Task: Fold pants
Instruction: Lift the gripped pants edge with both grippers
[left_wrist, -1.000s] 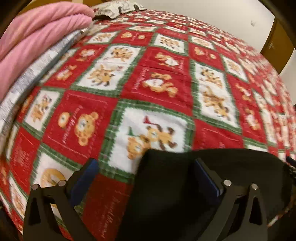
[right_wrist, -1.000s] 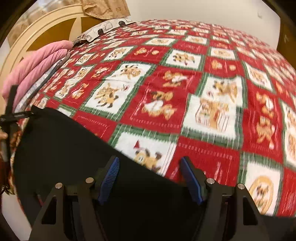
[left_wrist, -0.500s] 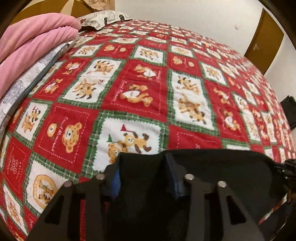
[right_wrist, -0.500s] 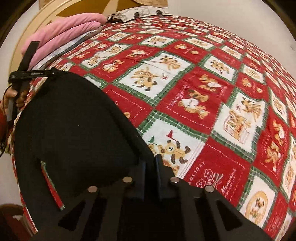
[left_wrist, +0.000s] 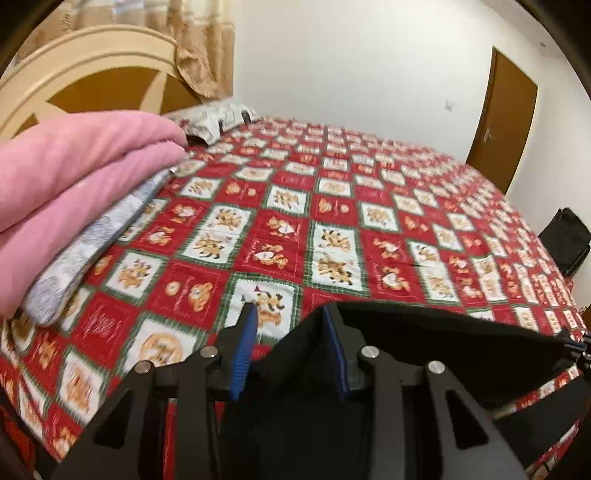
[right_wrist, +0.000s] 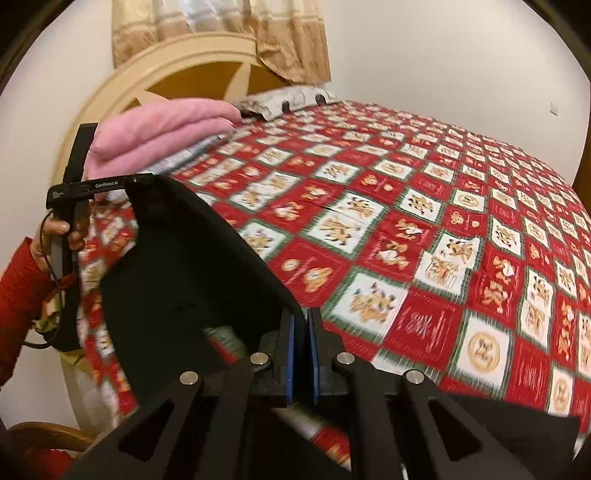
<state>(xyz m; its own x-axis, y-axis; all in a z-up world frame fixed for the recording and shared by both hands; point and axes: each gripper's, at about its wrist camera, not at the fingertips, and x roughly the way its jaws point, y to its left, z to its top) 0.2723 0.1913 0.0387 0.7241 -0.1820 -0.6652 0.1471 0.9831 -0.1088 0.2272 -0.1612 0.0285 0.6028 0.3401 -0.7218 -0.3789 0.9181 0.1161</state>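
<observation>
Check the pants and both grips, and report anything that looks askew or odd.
One thing: the left gripper, whose jaws have just been closing, holds a thick bunch of the black pants low between its fingers, tips apart, while the right gripper pinches a thin edge flat. The grips look uneven. Nothing else stands out.

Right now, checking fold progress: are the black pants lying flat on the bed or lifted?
Lifted: the black pants hang stretched between both hand-held grippers above the bedspread.

Black pants (left_wrist: 424, 332); red/white/green checked bedspread (left_wrist: 332, 229) w/ bear prints; pink blanket (left_wrist: 74, 173).
</observation>
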